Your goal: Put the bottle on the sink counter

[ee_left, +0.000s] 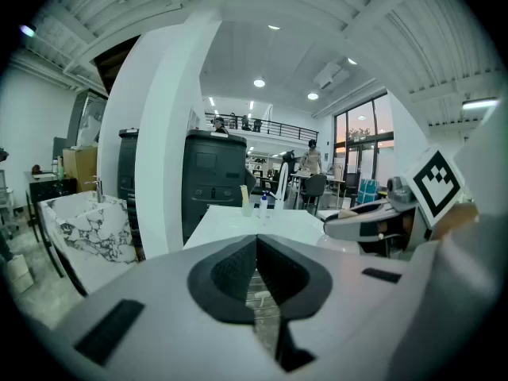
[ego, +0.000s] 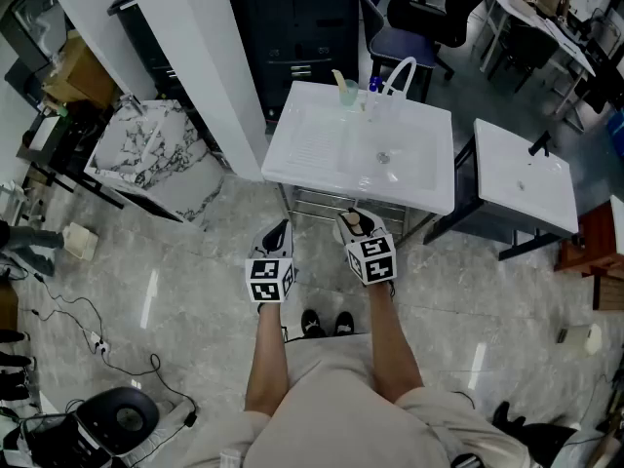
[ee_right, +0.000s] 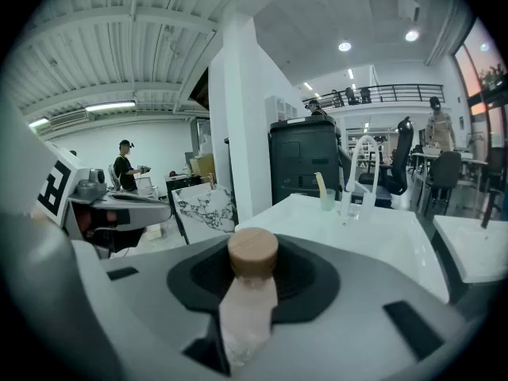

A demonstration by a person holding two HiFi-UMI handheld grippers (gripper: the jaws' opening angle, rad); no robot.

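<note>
My right gripper [ee_right: 254, 292] is shut on a pale pink bottle [ee_right: 248, 308] with a round wooden cap [ee_right: 252, 251]; the bottle stands up between the jaws. In the head view this gripper [ego: 359, 230] hovers just in front of the white sink counter [ego: 322, 139], and the bottle's cap [ego: 358, 223] shows at its tip. My left gripper [ego: 276, 237] hangs beside it on the left, short of the counter, with its jaws shut and nothing between them. The counter [ee_right: 381, 236] lies ahead with a white faucet [ee_right: 365, 165] at its far edge.
A cup with a toothbrush [ego: 348, 91] and a small bottle [ego: 373, 87] stand at the counter's back edge by the faucet [ego: 402, 74]. A second white sink [ego: 522, 174] stands to the right, a marble basin [ego: 146, 154] to the left, a white pillar [ego: 195, 47] between.
</note>
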